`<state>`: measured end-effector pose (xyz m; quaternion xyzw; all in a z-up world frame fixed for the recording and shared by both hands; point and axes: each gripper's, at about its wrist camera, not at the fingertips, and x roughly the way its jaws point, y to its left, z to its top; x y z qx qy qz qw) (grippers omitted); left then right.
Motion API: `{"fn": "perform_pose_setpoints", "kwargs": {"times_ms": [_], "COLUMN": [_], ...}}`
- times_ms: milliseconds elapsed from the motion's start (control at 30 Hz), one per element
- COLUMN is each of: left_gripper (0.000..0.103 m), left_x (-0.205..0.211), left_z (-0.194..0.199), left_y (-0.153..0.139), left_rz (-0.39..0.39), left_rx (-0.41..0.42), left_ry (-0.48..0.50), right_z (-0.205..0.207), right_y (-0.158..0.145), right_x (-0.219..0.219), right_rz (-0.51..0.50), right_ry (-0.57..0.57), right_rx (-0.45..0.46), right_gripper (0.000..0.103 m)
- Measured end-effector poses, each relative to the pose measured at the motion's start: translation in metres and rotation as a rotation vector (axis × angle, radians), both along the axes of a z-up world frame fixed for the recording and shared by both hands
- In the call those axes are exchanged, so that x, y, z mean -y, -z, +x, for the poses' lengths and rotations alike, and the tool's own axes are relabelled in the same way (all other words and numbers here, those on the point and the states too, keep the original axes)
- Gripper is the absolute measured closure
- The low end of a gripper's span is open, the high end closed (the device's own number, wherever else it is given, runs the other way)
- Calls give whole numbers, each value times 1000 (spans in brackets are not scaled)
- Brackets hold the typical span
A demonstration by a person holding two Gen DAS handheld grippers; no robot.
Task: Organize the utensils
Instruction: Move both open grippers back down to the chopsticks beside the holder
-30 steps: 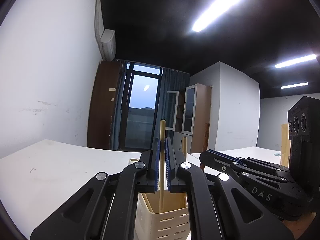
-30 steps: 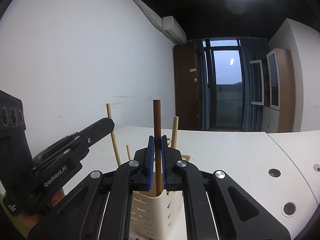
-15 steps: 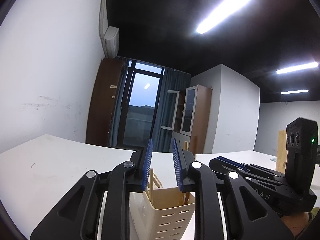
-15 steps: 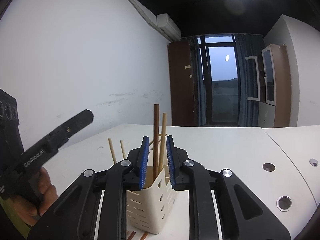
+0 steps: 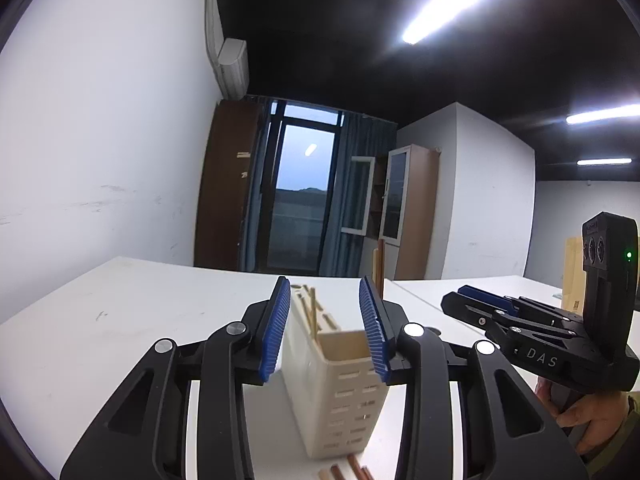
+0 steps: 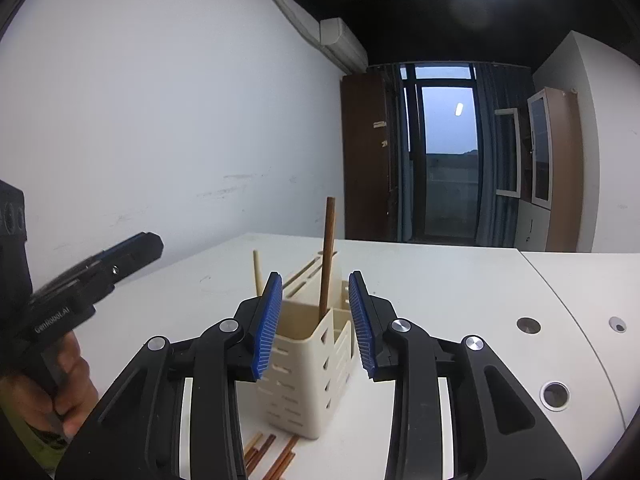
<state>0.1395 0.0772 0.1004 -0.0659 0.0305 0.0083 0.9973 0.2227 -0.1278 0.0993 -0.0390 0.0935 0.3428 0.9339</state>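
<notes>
1. Chopsticks: a dark brown chopstick (image 6: 329, 256) stands upright in the cream slotted holder (image 6: 308, 376), its lower end inside the near compartment. It is free of both blue pads.
2. Right gripper (image 6: 314, 320): jaws spread and opening. The holder's top and the dark chopstick show in the gap between the pads, further off; nothing is pinched.
3. Left gripper (image 5: 325, 330): jaws likewise spread and opening. The holder (image 5: 340, 380) shows through the gap, with pale wooden chopsticks (image 5: 312, 314) leaning inside it. No pad presses on anything.
4. In the right wrist view a pale chopstick (image 6: 258, 272) rises at the holder's far left side, partly hidden by the left pad; more pale sticks lie slanted in the rear compartments.
5. Loose chopsticks (image 6: 272, 456), reddish-brown, lie flat on the table just in front of the holder's base. The left wrist view shows a few stick ends (image 5: 348, 470) in the same place.
6. The holder stands upright on a white table (image 6: 440, 280); round cable holes (image 6: 528, 325) sit well to the right.
7. Each view shows the opposite gripper at its edge, with a hand (image 6: 60, 384) on the handle: left gripper on the left edge, right gripper (image 5: 480, 306) on the right edge with its hand (image 5: 592, 420) below.
8. Background: white wall, dark glazed door (image 6: 448, 160), wooden cabinet (image 6: 552, 168), ceiling strip lights.
</notes>
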Motion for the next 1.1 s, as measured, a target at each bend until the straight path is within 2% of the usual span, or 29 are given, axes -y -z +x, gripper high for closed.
{"fn": "perform_pose_setpoints", "kwargs": {"times_ms": [100,167,300,500,600,667,867,1100], "left_gripper": [61,61,61,61,58,57,52,48], "left_x": [-2,2,3,1,2,-1,-3,-8], "left_z": [-9,-7,-15,-16,-11,-7,12,21], "left_y": [2,4,11,21,29,40,67,84], "left_rz": [-17,-1,-16,-40,-40,-50,-48,-49], "left_rx": [-42,-112,-141,-225,-301,-364,-545,-632], "left_ry": [-7,-28,-40,-44,-47,-36,-19,1], "right_z": [-6,-10,-17,-21,-23,-26,-29,-23], "right_y": [6,13,28,51,62,71,102,127], "right_x": [5,8,9,8,5,4,-8,-19], "right_rz": [-6,-6,-34,-97,-140,-161,-260,-361], "right_ry": [13,25,54,96,102,96,87,87], "right_rx": [-39,-81,-140,-249,-291,-314,-365,-438], "right_gripper": [61,59,56,53,51,46,44,44]}}
